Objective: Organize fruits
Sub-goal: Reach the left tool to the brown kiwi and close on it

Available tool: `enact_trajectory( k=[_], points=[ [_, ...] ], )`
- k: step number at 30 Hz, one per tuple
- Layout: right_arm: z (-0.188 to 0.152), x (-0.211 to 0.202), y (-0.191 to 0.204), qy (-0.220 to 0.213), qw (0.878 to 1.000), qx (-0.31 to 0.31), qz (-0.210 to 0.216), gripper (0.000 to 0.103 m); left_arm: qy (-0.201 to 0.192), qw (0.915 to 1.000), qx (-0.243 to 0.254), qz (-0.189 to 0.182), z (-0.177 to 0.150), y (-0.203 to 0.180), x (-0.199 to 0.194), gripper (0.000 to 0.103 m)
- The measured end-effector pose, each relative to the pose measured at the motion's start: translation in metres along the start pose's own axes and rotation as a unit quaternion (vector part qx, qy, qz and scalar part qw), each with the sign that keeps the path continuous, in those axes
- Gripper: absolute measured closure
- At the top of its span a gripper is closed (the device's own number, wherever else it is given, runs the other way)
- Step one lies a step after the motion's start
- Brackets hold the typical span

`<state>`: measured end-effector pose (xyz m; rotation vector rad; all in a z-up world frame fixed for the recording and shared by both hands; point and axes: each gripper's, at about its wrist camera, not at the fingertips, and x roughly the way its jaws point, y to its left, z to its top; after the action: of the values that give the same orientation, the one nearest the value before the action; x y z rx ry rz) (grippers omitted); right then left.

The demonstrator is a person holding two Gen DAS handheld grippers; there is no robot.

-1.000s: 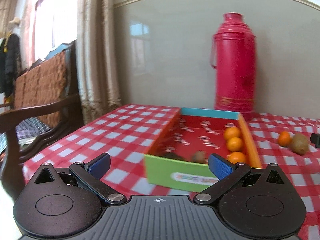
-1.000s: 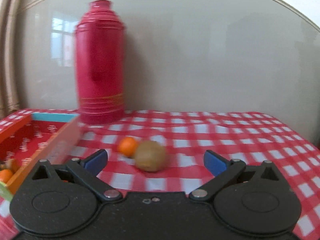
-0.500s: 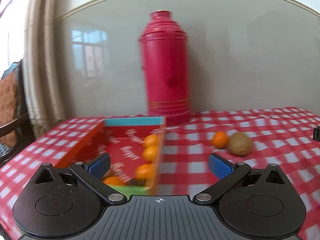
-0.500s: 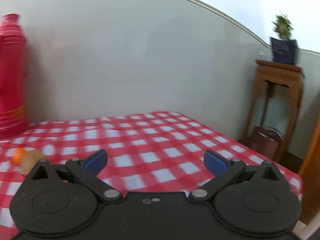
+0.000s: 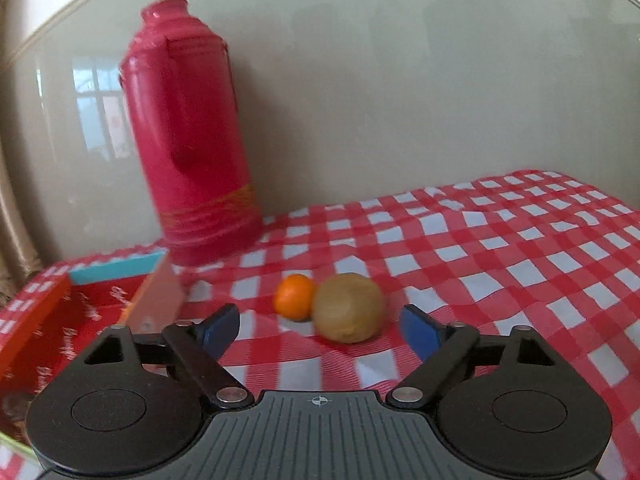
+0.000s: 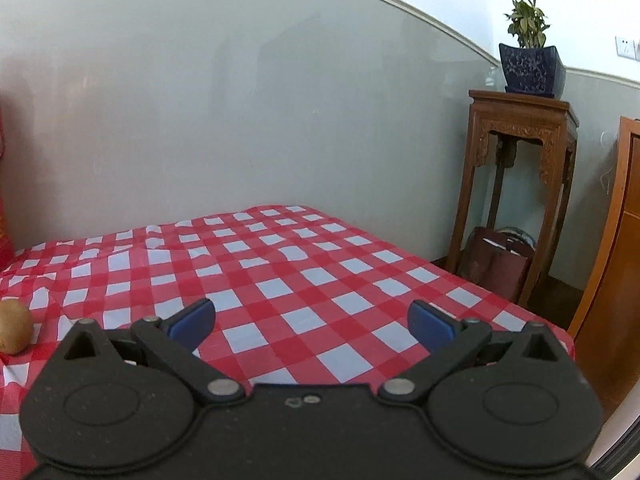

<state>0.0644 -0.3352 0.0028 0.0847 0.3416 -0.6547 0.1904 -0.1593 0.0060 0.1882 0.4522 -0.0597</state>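
Checked table [image 5: 520, 248] ahead: with your left claw [image 5: 320, 330] wide, centre on the kiwi [image 5: 347, 307], clear of the orange [image 5: 295, 295]; right claw [image 6: 310, 322] wide, empty.

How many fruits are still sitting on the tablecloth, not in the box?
2: a small orange and a kiwi, side by side between the left gripper fingers. The box may hide more fruit.
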Motion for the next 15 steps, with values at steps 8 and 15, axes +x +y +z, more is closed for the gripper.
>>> enact_trajectory(
  k=[8,15],
  points=[
    [0.002,0.0,-0.002,-0.015,1.0,-0.007,-0.006,0.006,0.027,0.9996,-0.001,-0.008,0.003,-0.021,0.032,0.022],
    [0.003,0.003,-0.011,-0.014,1.0,0.003,-0.014,0.006,0.064,0.9976,-0.015,-0.02,0.001,-0.024,0.054,0.028]
  ],
)
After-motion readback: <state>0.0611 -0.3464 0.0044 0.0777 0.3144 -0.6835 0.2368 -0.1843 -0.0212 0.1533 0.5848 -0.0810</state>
